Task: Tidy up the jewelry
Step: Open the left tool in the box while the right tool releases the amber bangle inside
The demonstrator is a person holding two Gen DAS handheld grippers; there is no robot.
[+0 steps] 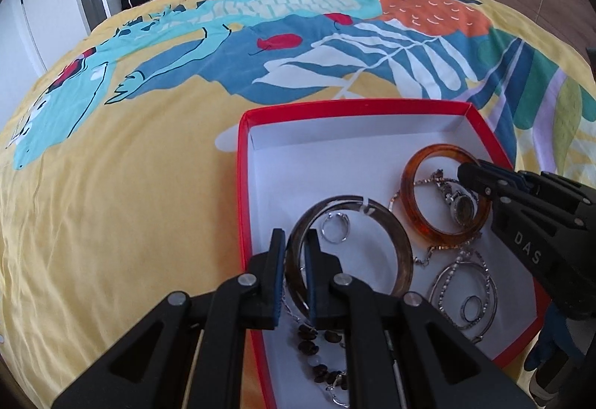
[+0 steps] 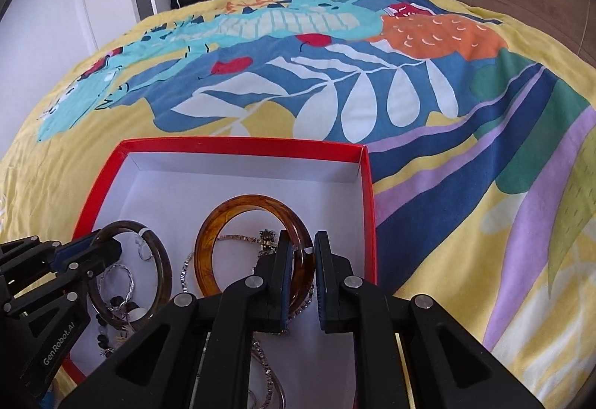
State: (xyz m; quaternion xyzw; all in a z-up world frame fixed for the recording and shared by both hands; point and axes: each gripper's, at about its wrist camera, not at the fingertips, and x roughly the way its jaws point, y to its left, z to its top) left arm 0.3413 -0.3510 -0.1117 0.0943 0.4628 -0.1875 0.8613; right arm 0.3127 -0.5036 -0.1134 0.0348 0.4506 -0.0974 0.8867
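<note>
The left gripper [image 1: 294, 252] is clenched on the near rim of the dark brown bangle [image 1: 398, 241], one finger outside the ring and one inside it. The right gripper [image 2: 301, 267] is likewise clamped on the near right rim of the amber bangle [image 2: 238, 208], with the band pinched between its blue pads. Both bangles lie in the red box [image 2: 367, 181], the amber one just to the right of the brown one as the left gripper sees it.

Inside the brown bangle, just beyond the left fingers, sits a small silver ring [image 1: 335, 226]; under the gripper a string of dark beads [image 1: 309, 345] runs toward the camera. A lift here could drag the beads along or flick the ring out, should either snag on the band.

Within and under the amber bangle a chain with a small watch [image 1: 463, 209] is draped, and a rhinestone chain [image 2: 184, 273] passes beneath its near edge. I judge this the greater risk: the chains may catch on the rising bangle and tangle or spill onto the bedspread [image 2: 465, 222]. The smooth, hard bands may also slip or swivel in so narrow a pinch. To the right of the left gripper lie thin silver hoops [image 1: 465, 289], clear of both grips.
</note>
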